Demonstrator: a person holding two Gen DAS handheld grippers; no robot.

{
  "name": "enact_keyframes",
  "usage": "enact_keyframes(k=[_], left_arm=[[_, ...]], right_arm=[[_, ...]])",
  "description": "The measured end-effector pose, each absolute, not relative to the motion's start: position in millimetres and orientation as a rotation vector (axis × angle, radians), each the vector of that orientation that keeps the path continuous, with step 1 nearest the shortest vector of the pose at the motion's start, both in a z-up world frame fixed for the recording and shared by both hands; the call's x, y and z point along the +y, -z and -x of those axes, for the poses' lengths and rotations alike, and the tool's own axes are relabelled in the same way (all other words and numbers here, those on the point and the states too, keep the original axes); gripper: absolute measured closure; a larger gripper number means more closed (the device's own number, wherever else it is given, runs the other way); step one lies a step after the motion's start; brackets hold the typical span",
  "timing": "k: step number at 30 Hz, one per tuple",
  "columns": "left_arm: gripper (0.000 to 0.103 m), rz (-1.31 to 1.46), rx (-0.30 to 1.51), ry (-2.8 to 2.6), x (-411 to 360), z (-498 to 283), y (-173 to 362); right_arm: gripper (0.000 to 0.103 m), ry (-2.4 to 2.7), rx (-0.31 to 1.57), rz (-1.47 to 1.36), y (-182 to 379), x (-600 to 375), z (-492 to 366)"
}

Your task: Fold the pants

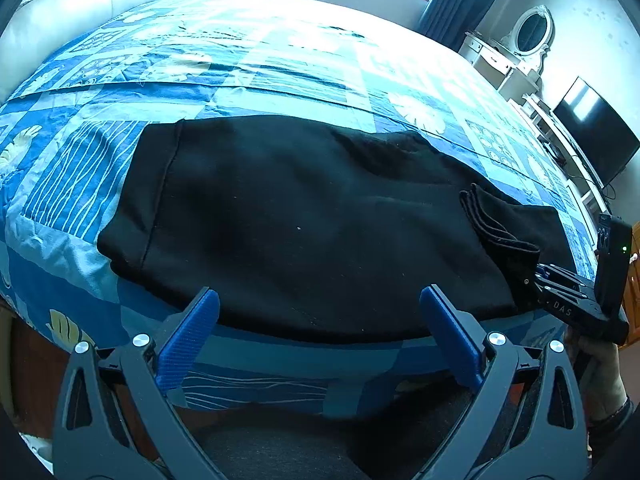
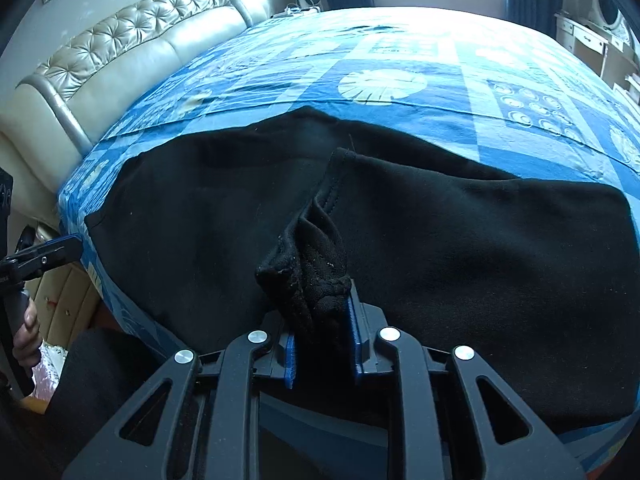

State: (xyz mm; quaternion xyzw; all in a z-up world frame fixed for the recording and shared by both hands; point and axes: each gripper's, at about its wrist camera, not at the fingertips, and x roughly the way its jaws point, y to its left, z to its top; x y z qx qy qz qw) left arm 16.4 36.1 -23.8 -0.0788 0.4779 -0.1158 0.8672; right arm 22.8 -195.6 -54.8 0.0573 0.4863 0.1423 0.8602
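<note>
Right claw [image 2: 320,320] clamps a bunched fold of the black pants [image 2: 460,240], hiding its fingertips; left claw [image 1: 320,312] gapes empty over the near edge of the pants.

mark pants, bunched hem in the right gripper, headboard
pants [image 1: 300,216], left wrist view, flat middle of the black cloth
bunched hem [image 2: 308,264], right wrist view, gathered cloth between the fingers
headboard [image 2: 132,44], right wrist view, tufted upper padding

Black pants [image 1: 288,216] lie folded flat across a blue patterned bedspread [image 1: 248,80] nr the bed's edge, hemmed end at left, w/ a bunched hem [image 2: 312,256] raised at right.
</note>
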Motion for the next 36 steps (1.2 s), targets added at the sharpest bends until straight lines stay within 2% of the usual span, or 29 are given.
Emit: enact_keyframes(k=[3, 16, 18, 22, 27, 30, 36], left_arm=[[0.003, 0.164, 1.006, 0.246, 35.2, -16.9, 25.3], [0.003, 0.167, 1.014, 0.247, 34.3, -16.5, 27.8], [0.003, 0.166, 1.015, 0.249, 34.8, -16.7, 28.1], [0.003, 0.163, 1.018, 0.251, 33.6, -15.8, 28.7], [0.003, 0.152, 1.021, 0.255, 30.2, -15.4, 29.8], [0.003, 0.152, 1.026, 0.255, 29.7, -15.1, 30.5], [0.003, 0.174, 1.021, 0.254, 34.6, -14.1, 27.5]], right_arm=[[0.071, -0.322, 1.024, -0.149, 53.3, -195.9, -22.0], [0.060, -0.412, 1.018, -0.184, 39.7, -181.2, -12.9], [0.054, -0.420, 1.035, -0.166, 41.0, -174.7, -13.0], [0.050, -0.428, 1.082, -0.163, 54.9, -165.5, -11.5], [0.038, -0.434, 1.092, -0.165, 66.3, -156.1, -10.9], [0.038, -0.449, 1.069, -0.125, 48.7, -154.0, -6.7], [0.038, -0.492, 0.918, -0.393, -9.5, -245.2, -4.7]])
